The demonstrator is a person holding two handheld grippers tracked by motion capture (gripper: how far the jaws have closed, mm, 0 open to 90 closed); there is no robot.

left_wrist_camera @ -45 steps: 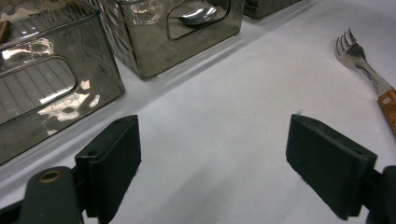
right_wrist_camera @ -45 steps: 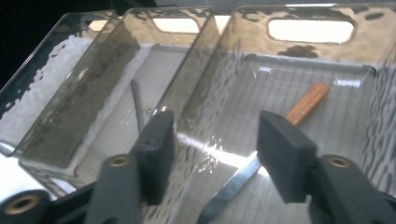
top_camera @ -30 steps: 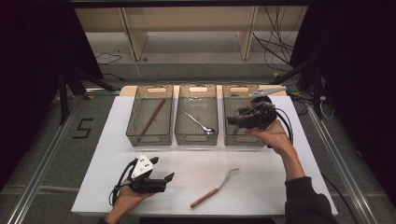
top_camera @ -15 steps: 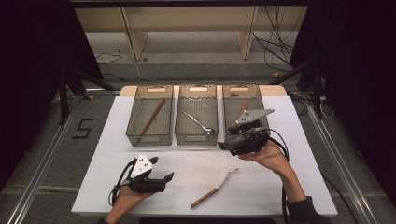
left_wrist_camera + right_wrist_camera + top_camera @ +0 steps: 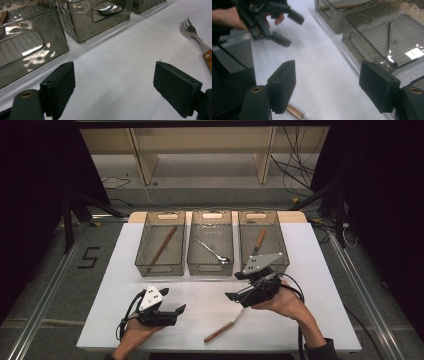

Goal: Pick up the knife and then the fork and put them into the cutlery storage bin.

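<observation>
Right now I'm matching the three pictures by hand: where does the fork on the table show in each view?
High view: fork lies near the front edge, just below the right tool.
Left gripper view: its tines and handle start sit at the right edge.
Right gripper view: its wooden handle peeks out at the bottom, beside the left jaw.
Shared landmark: the middle bin with the spoon.

Three bins stand side by side at the far edge of the counter (image 5: 320, 270): the left bin (image 5: 161, 248) holds a stick (image 5: 162, 245), the middle bin (image 5: 210, 246) a spoon (image 5: 212, 251), the right bin (image 5: 262, 240) a knife (image 5: 258, 241). A fork (image 5: 221, 330) lies near the front, right of centre.
</observation>
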